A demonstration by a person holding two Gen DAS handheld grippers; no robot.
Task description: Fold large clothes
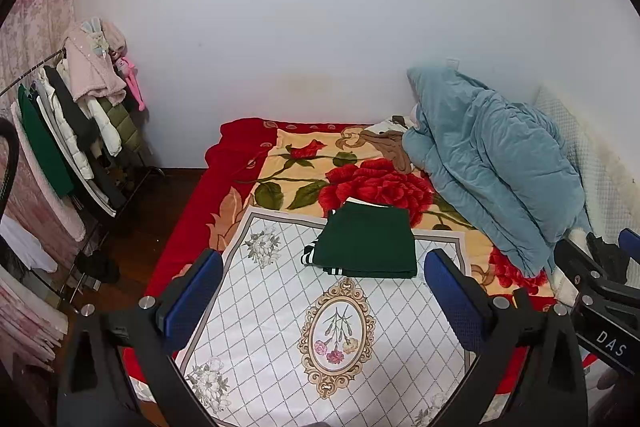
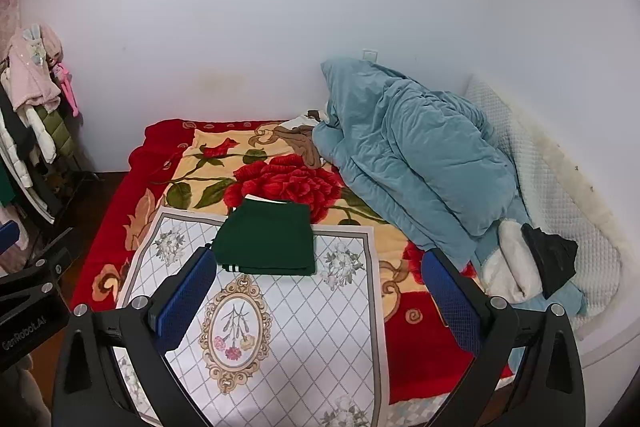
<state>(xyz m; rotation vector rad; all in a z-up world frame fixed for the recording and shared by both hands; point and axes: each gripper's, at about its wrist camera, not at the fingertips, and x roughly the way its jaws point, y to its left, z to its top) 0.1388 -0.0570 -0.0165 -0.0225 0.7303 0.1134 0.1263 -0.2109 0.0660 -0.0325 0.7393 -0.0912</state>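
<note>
A dark green garment (image 1: 366,241), folded into a neat rectangle with white stripes at its near edge, lies on a white diamond-patterned cloth (image 1: 276,311) on the bed. It also shows in the right wrist view (image 2: 266,241). My left gripper (image 1: 324,301) is open and empty, held back above the near part of the cloth. My right gripper (image 2: 320,301) is open and empty too, likewise short of the garment. The right gripper shows at the right edge of the left wrist view (image 1: 600,279).
A red floral blanket (image 1: 360,183) covers the bed. A bunched blue quilt (image 1: 492,163) lies at the right, with white and black clothes (image 2: 532,267) beside it. A clothes rack (image 1: 68,123) stands left of the bed. White wall behind.
</note>
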